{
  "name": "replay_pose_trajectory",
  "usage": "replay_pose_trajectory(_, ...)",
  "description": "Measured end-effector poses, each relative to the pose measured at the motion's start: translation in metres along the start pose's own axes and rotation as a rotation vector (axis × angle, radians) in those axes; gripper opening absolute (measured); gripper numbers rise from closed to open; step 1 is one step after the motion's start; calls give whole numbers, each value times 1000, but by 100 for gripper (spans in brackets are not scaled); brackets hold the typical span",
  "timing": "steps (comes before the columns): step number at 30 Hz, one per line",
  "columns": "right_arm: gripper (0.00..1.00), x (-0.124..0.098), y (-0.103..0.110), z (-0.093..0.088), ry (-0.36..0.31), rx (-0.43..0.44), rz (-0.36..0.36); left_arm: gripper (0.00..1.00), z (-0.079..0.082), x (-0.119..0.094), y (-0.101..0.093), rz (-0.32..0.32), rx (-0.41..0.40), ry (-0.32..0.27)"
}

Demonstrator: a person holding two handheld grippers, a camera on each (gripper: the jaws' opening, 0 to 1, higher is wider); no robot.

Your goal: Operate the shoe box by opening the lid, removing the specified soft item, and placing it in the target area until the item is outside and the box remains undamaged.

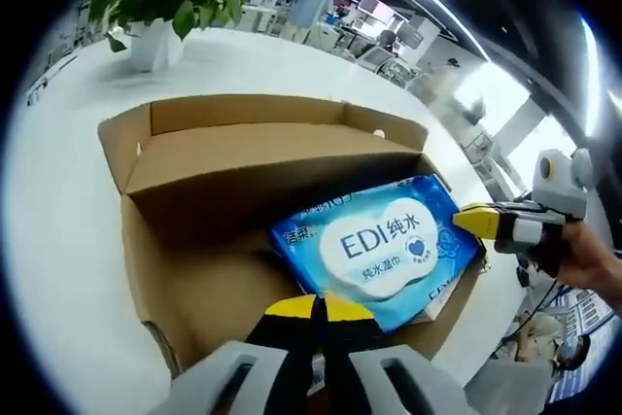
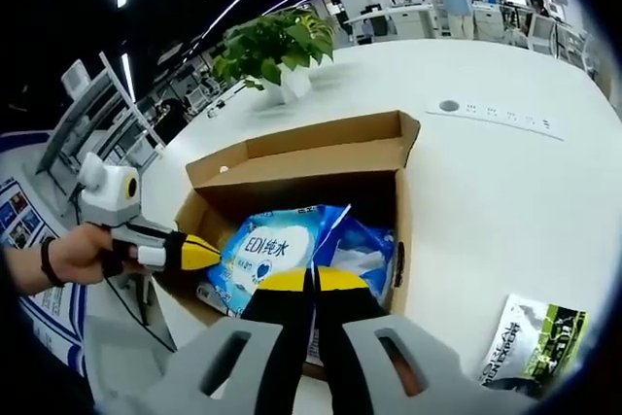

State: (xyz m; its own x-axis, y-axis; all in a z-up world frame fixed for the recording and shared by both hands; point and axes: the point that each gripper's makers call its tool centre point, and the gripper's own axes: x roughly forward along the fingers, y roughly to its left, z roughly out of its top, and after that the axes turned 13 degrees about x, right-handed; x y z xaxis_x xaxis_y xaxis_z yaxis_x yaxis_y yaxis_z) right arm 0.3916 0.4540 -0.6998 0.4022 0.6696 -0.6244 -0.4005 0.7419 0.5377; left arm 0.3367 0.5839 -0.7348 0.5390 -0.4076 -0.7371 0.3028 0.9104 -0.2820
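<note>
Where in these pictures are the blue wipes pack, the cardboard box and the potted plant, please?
Blue wipes pack (image 1: pixel 379 245): left gripper view, on its white label.
Cardboard box (image 1: pixel 248 157): left gripper view, on the folded-in lid flap.
Potted plant (image 2: pixel 277 46): right gripper view, on its leaves.

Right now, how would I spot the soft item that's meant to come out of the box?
Find the open brown cardboard shoe box on the white table. Inside lies a soft blue plastic wet-wipe pack, alone in carrying a white cloud-shaped label reading EDI.
</note>
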Motion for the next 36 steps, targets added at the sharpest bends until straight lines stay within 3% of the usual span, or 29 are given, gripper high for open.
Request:
replay_pose_trajectory(5, 0, 0, -1, -2, 10, -8, -1, 12, -8, 9, -4, -26, -16, 38)
replay_pose_trajectory(22, 1, 13, 3, -8, 56, -30, 0, 11, -11, 21, -5, -31, -32, 85)
replay_pose_trajectory(30, 0, 9, 9, -4, 41, -54, 1, 2, -6, 15, -4, -10, 10, 42)
replay_pose_trajectory(36, 0, 1, 11, 5, 8, -51, 16, 1, 10, 1, -6, -12, 32, -23)
